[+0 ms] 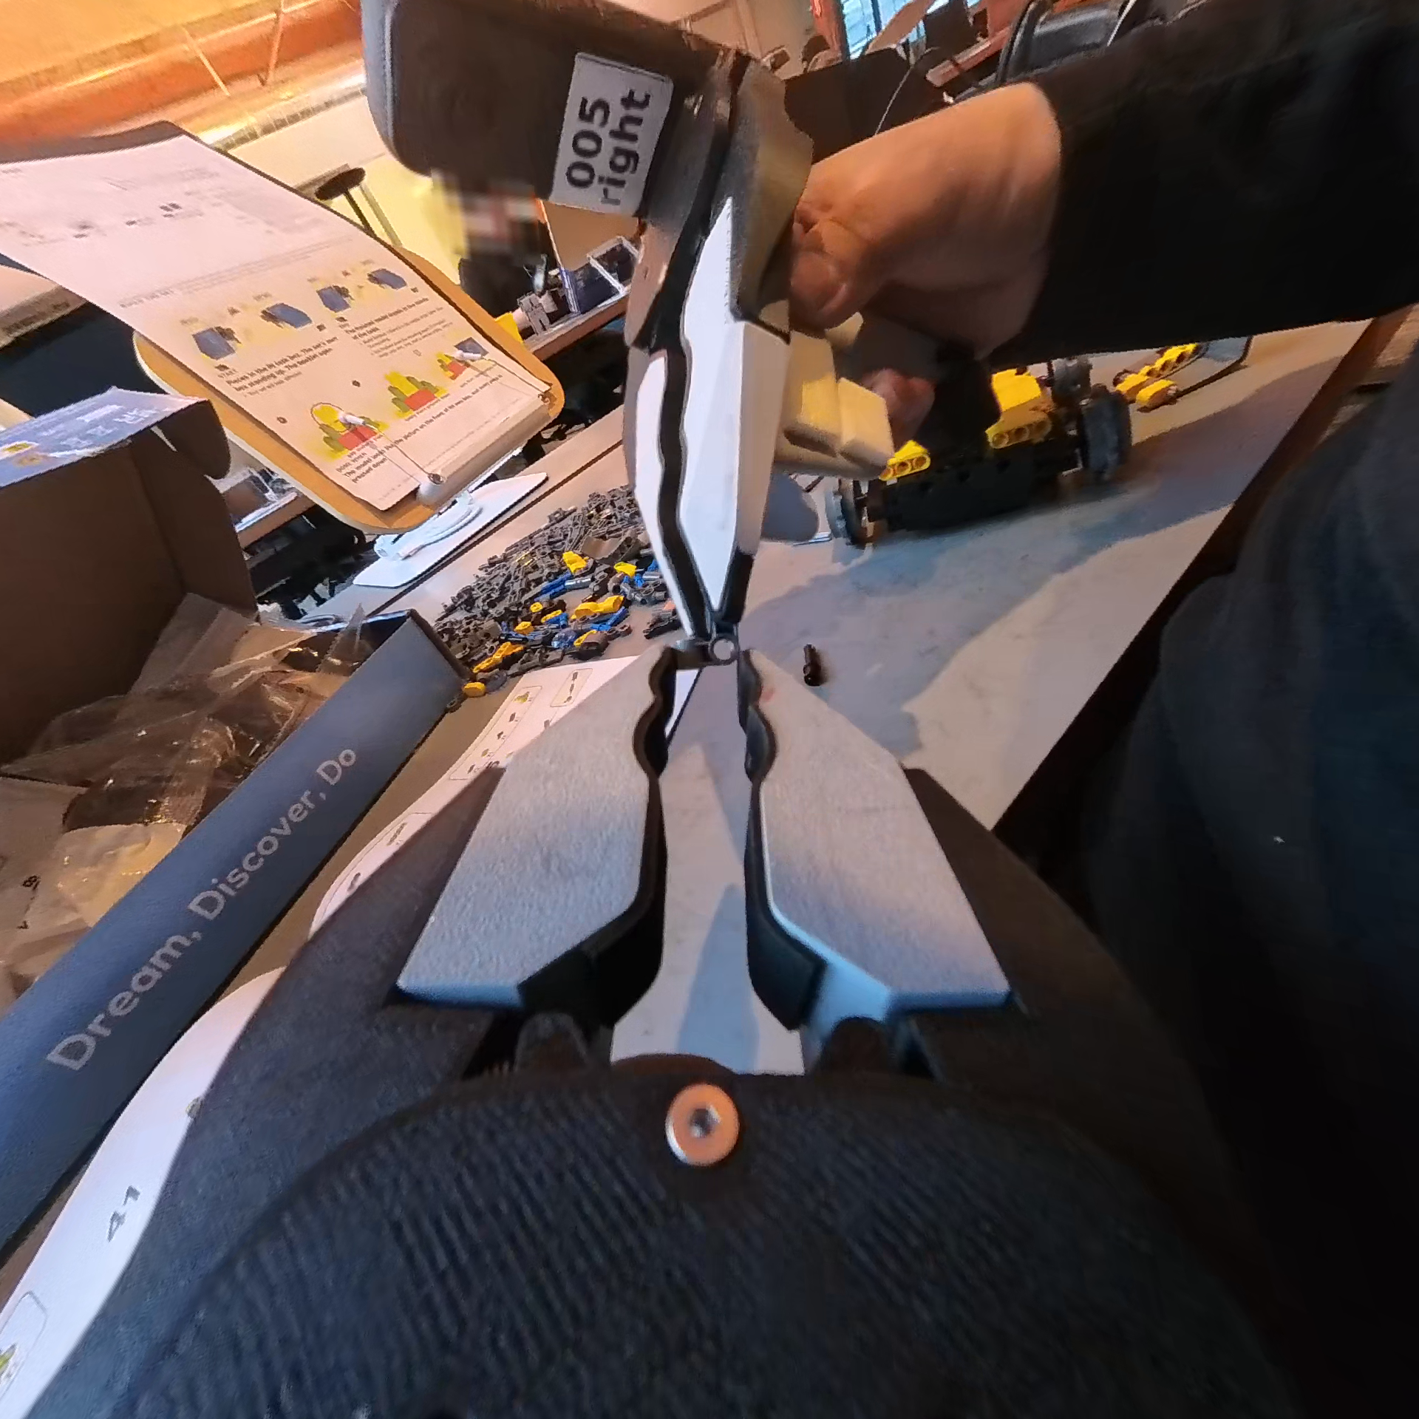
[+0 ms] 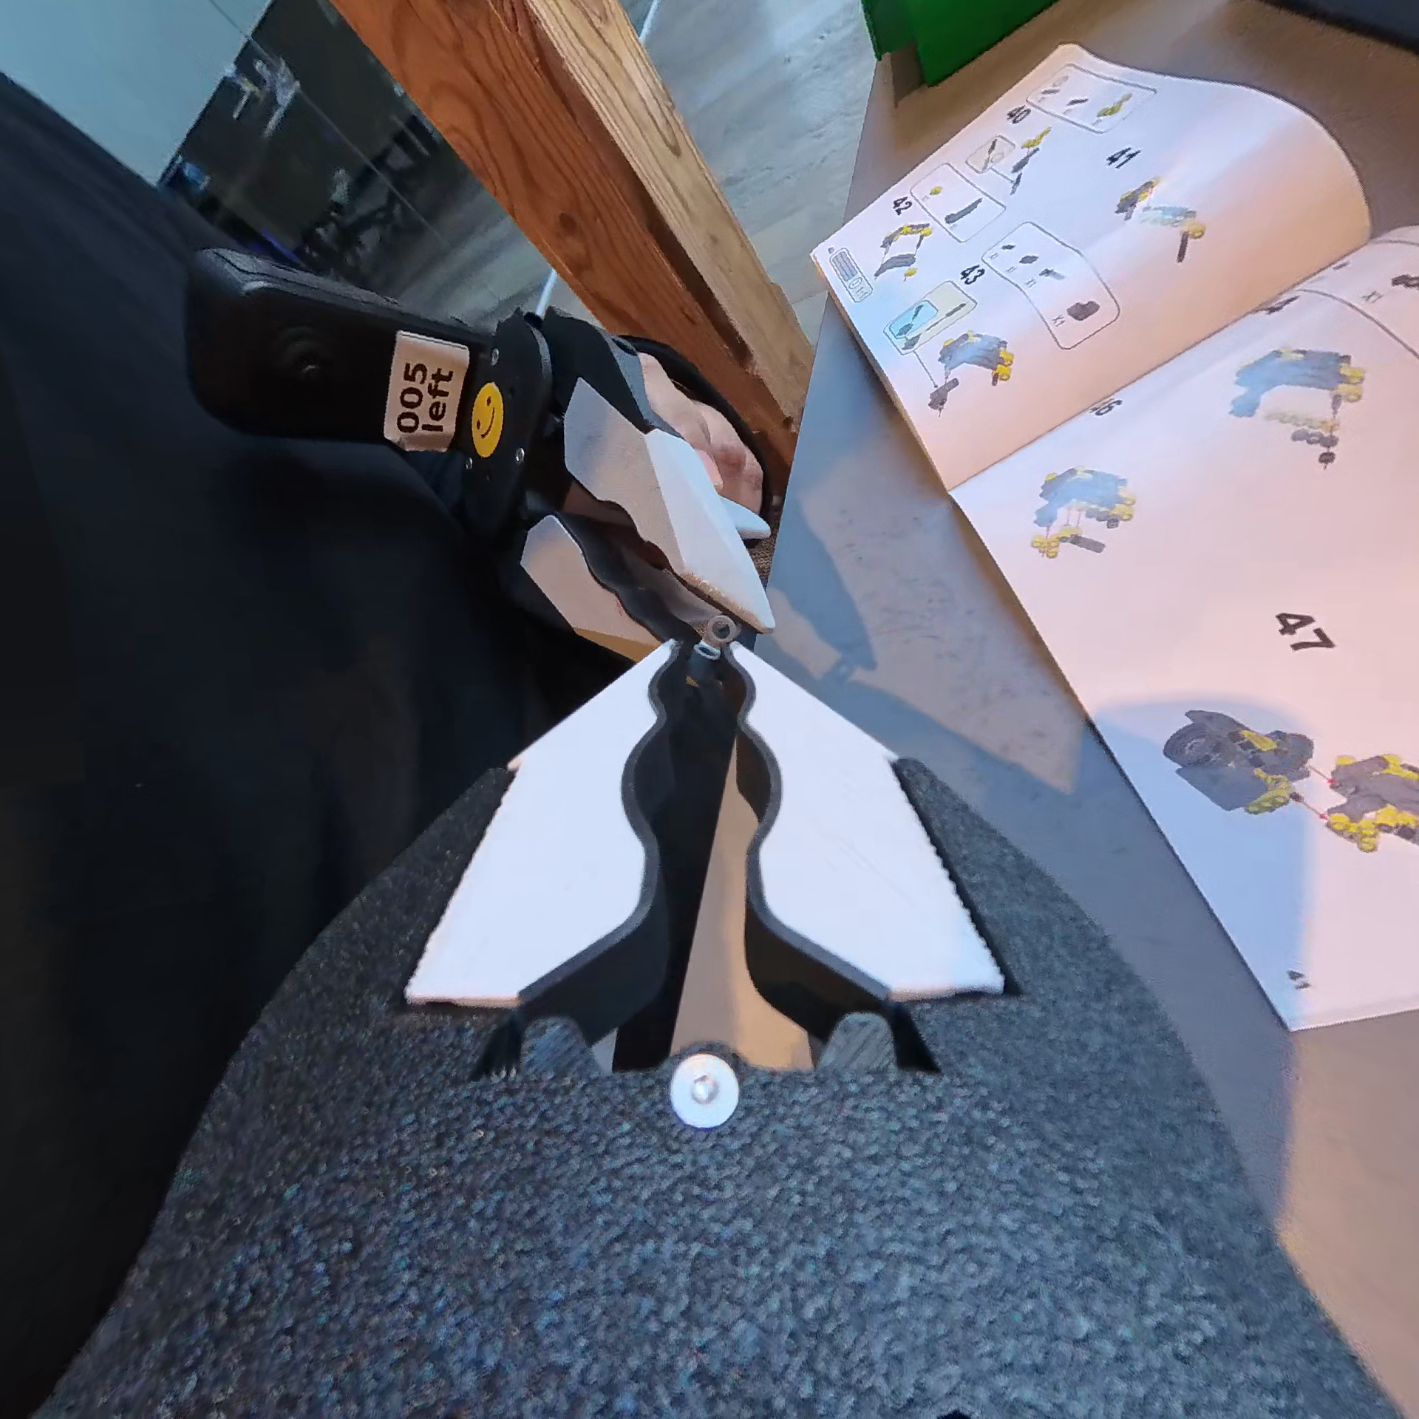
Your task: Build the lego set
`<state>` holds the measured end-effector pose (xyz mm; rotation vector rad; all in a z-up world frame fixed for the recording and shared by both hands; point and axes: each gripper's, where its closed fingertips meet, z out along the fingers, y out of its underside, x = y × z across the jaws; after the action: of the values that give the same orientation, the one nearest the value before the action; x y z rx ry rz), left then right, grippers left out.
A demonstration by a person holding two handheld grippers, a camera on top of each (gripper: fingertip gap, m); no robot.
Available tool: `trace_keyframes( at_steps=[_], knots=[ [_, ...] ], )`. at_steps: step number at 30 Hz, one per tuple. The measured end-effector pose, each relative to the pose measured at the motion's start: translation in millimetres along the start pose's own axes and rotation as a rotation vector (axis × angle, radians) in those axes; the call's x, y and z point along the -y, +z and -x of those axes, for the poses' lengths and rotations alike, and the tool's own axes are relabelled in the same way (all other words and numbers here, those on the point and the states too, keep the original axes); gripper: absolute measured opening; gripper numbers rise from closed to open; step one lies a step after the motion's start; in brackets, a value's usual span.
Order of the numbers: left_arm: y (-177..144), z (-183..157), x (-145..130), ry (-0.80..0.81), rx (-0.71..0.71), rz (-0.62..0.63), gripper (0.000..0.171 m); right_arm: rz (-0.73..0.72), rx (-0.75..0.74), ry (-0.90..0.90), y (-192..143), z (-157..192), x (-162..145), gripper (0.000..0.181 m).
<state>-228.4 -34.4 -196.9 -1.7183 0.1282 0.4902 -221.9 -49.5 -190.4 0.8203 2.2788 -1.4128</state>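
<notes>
In the left wrist view my left gripper (image 1: 708, 654) is shut at its tips on a small dark grey toy part with a ring end (image 1: 720, 647), held above the grey table (image 1: 960, 653). My right gripper (image 1: 708, 626) comes down from above, held by a hand (image 1: 921, 230), and meets it tip to tip. In the right wrist view my right gripper (image 2: 702, 654) is shut on a small dark pin-like part (image 2: 705, 651). That part touches the ringed part (image 2: 720, 628) in the left gripper (image 2: 726, 623). How the two parts fit together is hidden.
A pile of small dark, yellow and blue parts (image 1: 553, 591) and a loose black pin (image 1: 810, 662) lie on the table. A yellow and black model vehicle (image 1: 998, 453) stands far right. An open instruction booklet (image 2: 1152, 461), a cardboard box (image 1: 115, 537), a dark blue box (image 1: 230, 829) and a sheet on a stand (image 1: 345, 361) are around. The tips of both grippers are at nearly the same place.
</notes>
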Motion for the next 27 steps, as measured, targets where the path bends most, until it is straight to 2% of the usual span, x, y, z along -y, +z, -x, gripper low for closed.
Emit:
trace_keyframes(
  at_steps=[5,11,17,21,27],
  knots=[
    [2.7,-2.9,-5.1,-0.128,-0.065,0.007,0.015,0.032,-0.033,-0.018,-3.2,-3.5,-4.3,0.007],
    [4.4,2.0,-14.0,-0.307,-0.112,0.025,0.027,0.166,-0.281,-0.143,-28.2,-36.6,-15.8,0.008],
    [8.8,-3.4,-28.3,-0.365,-0.173,0.094,0.022,0.387,-0.480,-0.347,-56.6,-69.2,-32.3,0.008],
    [9.7,-6.3,-29.4,-0.364,-0.190,0.100,0.020,0.523,-0.519,-0.404,-64.5,-86.2,-45.7,0.008],
    [9.5,-7.5,-28.5,-0.374,-0.200,0.094,0.017,0.634,-0.508,-0.472,-61.6,-97.9,-62.9,0.008]
  ],
)
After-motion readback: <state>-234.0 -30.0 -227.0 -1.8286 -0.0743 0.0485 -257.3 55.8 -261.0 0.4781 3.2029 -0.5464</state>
